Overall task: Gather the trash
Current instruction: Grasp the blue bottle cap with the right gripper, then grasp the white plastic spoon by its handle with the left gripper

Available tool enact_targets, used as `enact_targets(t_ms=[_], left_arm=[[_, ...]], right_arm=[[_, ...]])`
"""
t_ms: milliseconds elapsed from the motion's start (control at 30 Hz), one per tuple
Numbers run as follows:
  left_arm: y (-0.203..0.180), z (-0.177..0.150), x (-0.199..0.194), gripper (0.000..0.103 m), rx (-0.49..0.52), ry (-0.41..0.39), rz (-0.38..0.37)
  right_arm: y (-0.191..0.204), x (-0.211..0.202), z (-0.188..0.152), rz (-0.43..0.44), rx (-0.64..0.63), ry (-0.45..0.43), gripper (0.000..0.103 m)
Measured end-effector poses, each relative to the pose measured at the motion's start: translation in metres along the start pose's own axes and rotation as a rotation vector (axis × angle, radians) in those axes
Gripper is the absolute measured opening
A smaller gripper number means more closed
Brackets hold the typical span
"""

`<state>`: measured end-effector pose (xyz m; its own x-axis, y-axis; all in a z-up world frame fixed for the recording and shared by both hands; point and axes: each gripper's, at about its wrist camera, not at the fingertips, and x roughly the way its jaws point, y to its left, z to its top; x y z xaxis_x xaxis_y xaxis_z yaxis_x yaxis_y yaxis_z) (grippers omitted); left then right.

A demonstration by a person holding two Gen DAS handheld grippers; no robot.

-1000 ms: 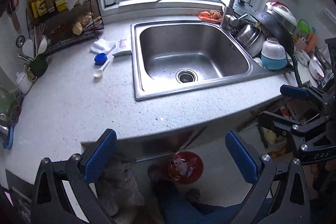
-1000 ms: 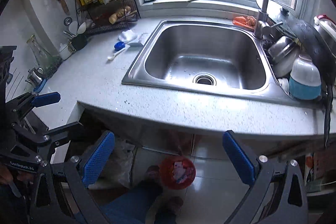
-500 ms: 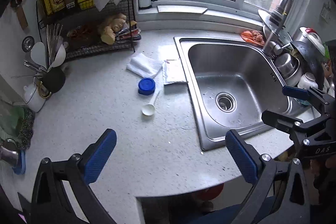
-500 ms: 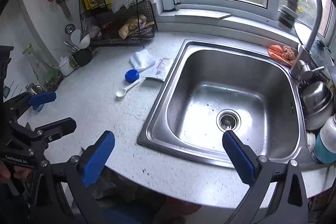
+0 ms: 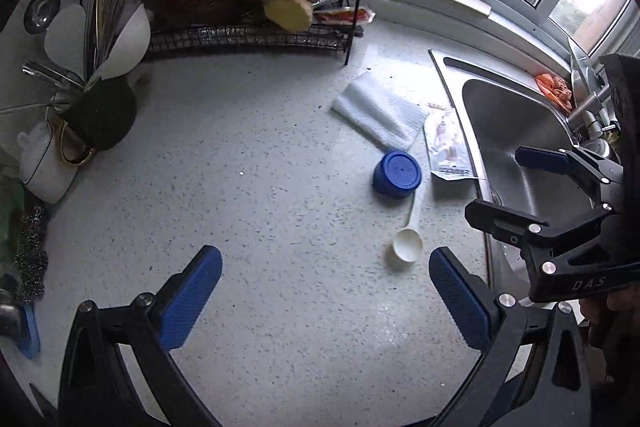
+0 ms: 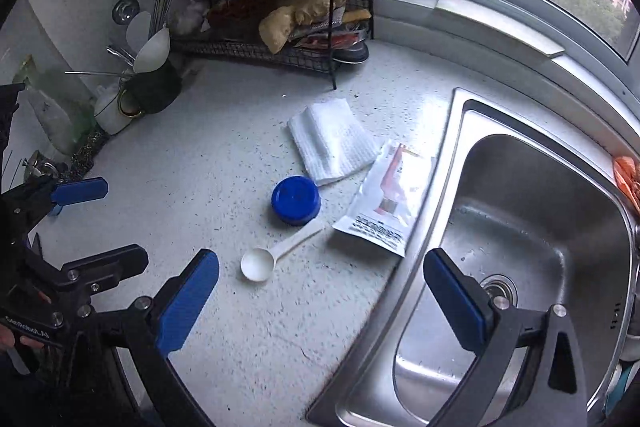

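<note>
Both grippers up over the tabletop (image 5: 248, 155), nothing held yet. Left gripper (image 5: 326, 297) with pads wide apart, empty, pointed at bare speckled surface. Right gripper (image 6: 320, 297) spread wide too, parked right at the rim of the sink (image 6: 532, 227).

Trash bunched up just beside the sink's left edge: folded white paper towel (image 6: 332, 141), silver sachet (image 6: 390, 203) with one corner almost over the rim, blue cap (image 6: 296, 200) touching the towel's near corner, white plastic scoop (image 6: 276, 255) with its handle running up to the cap.

Probably wide open like that to straddle something flat. Sachet looks floppy and thin, likely better pinched by an edge. Scoop closest to the right gripper, so maybe first.
</note>
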<state>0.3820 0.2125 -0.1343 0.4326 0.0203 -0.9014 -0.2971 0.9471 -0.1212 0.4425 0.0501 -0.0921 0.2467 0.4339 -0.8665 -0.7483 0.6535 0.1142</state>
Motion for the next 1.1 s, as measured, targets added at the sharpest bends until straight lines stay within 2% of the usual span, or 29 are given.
enact_targets(t_ms=[167,267,367,467,533,633,667,700,867,1100], left_arm=[[0.019,0.010,0.026,0.103,-0.018,0.039,-0.007],[0.025,0.015,0.040,0.103,-0.024,0.062,-0.003],[0.028,0.017,0.048,0.103,-0.023,0.076,-0.002],[0.029,0.018,0.053,0.103,-0.024,0.086,-0.012],[0.031,0.017,0.056,0.103,-0.026,0.092,-0.013],[0.034,0.018,0.057,0.103,-0.029,0.097,-0.022],[0.034,0.018,0.056,0.103,-0.028,0.098,-0.027],[0.034,0.019,0.056,0.103,-0.027,0.099,-0.029],[0.024,0.022,0.051,0.103,0.010,0.105,-0.050],[-0.012,0.030,0.050,0.103,0.128,0.124,-0.102]], right_arm=[[0.006,0.040,0.017,0.018,-0.041,0.068,0.101],[0.007,0.063,0.025,0.023,-0.051,0.110,0.093],[0.007,0.076,0.028,0.032,-0.057,0.142,0.089],[0.012,0.086,0.032,0.028,-0.081,0.166,0.076],[0.015,0.089,0.033,0.024,-0.098,0.169,0.072],[0.022,0.090,0.036,-0.002,-0.140,0.168,0.062],[0.025,0.088,0.036,-0.011,-0.156,0.163,0.048],[0.026,0.087,0.037,-0.005,-0.164,0.162,0.043],[0.029,0.082,0.033,0.024,-0.151,0.160,0.043],[0.004,0.029,0.023,0.006,-0.050,0.076,0.043]])
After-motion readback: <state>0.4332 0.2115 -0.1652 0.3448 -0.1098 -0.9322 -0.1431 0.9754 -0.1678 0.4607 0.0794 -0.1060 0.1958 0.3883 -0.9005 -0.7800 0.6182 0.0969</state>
